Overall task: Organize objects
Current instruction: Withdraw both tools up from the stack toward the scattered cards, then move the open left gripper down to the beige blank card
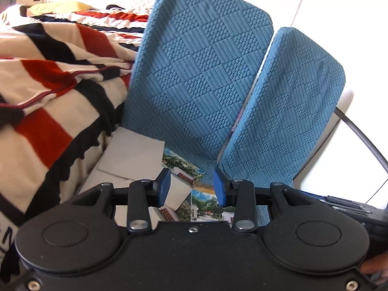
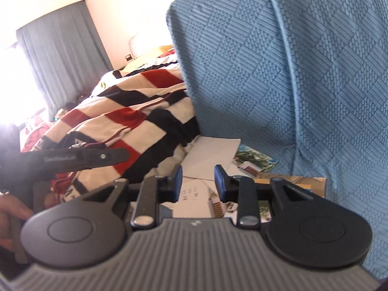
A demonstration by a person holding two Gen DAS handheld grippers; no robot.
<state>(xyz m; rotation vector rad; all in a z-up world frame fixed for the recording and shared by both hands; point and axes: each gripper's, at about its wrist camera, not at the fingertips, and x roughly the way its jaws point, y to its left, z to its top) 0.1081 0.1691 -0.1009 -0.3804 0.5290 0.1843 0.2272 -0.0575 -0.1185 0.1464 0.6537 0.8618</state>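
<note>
Loose papers and picture postcards [image 1: 184,167] lie on a surface between a striped blanket and two blue cushions. They also show in the right wrist view [image 2: 254,161], with white sheets [image 2: 213,150] beside them. My left gripper [image 1: 191,188] is open and empty, low over the postcards. My right gripper [image 2: 197,183] is open and empty, hovering above the white sheets and postcards. The lower part of the pile is hidden behind both gripper bodies.
Two blue quilted cushions [image 1: 203,68] [image 2: 291,84] stand upright right behind the papers. A red, white and navy striped blanket [image 1: 53,84] [image 2: 135,118] lies on the left. The left gripper's body [image 2: 72,160] reaches in from the left. Curtains [image 2: 60,53] hang at the back.
</note>
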